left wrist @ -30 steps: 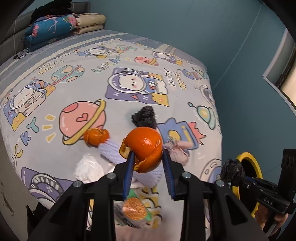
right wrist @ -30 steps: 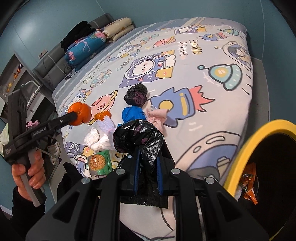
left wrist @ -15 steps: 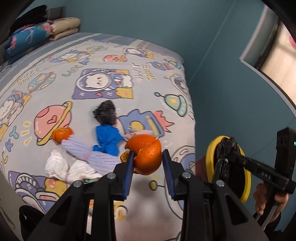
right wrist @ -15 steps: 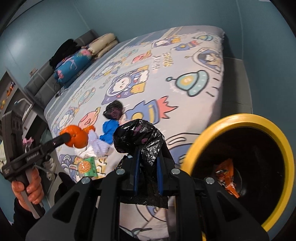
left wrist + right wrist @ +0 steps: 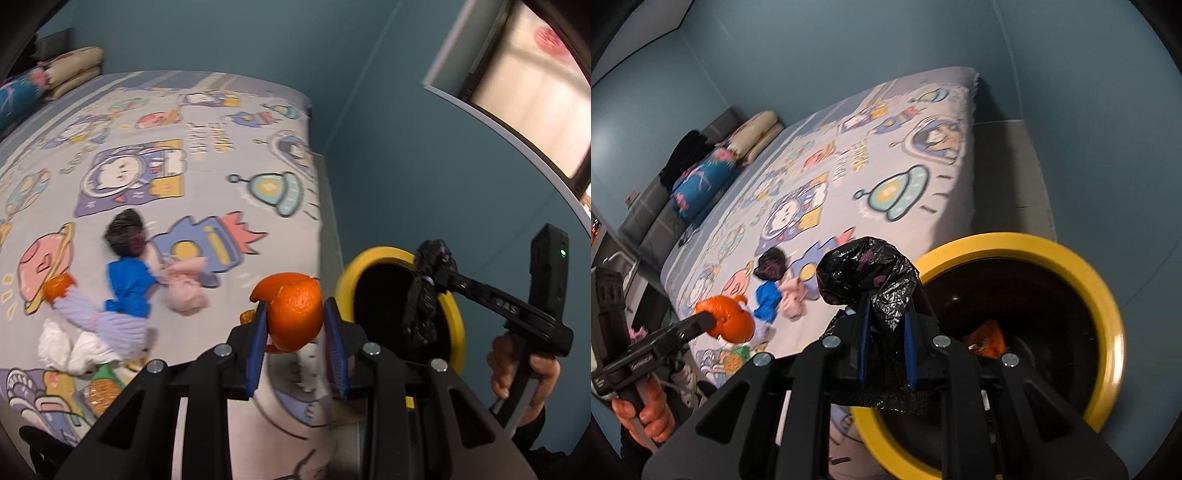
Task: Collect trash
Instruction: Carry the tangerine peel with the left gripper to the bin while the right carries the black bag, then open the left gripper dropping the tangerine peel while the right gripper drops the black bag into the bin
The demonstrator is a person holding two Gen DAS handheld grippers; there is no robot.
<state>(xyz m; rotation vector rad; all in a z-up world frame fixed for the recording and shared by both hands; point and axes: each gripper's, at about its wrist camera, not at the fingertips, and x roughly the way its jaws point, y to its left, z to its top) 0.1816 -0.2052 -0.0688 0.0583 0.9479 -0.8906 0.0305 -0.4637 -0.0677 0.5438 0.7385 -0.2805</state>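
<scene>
Two tools grip trash: left tool (image 5: 295, 325) pinches orange peel (image 5: 293, 314), light and brittle. Right tool (image 5: 886, 334), fully closed, bunches a limp black bag (image 5: 868, 280) before the bin (image 5: 1108, 317).

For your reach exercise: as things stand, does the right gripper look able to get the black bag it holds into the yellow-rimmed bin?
Probably yes. The right gripper is shut on the black bag right by the yellow-rimmed bin, whose mouth is open, with nothing between them.

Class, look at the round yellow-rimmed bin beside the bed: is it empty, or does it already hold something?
Not empty. Inside the yellow-rimmed bin, the right wrist view shows an orange scrap against its dark interior. How full it is cannot be told.
</scene>
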